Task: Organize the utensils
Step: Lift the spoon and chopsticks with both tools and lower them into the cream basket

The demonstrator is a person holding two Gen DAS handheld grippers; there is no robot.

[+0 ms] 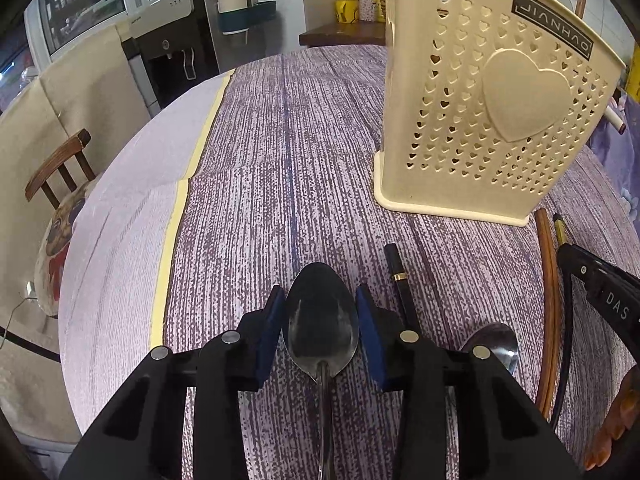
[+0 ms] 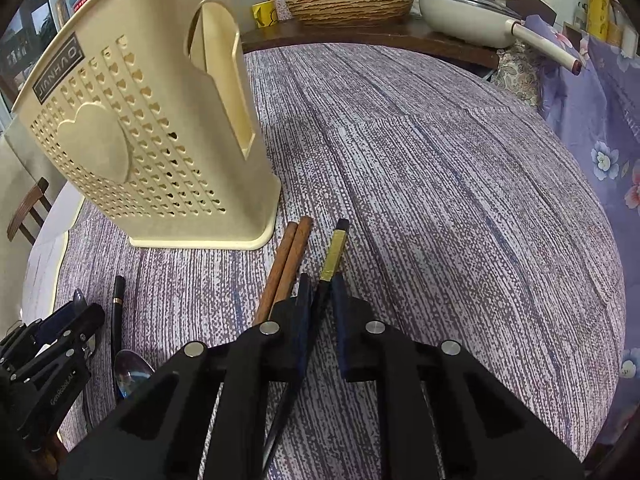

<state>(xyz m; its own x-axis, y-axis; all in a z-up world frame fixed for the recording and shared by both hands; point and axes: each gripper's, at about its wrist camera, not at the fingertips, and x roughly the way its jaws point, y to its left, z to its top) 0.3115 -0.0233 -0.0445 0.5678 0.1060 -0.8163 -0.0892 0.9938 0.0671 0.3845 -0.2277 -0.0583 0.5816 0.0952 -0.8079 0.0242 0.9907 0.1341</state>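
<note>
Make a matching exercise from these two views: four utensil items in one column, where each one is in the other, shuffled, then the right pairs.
Things:
1. large spoon
2. black chopstick with gold band
3. brown chopsticks
4. cream utensil holder

Places:
A. lying on the tablecloth just left of the right hand-held gripper
B. standing upright on the table
C. bowl between the blue pads of the left hand-held gripper
D. between the nearly closed pads of the right hand-held gripper

Pairs: 1-C, 2-D, 3-A, 4-B

L gripper (image 1: pixel 320 312) jaws part-open, angled down; R gripper (image 2: pixel 322 300) clamped tight, angled down.
</note>
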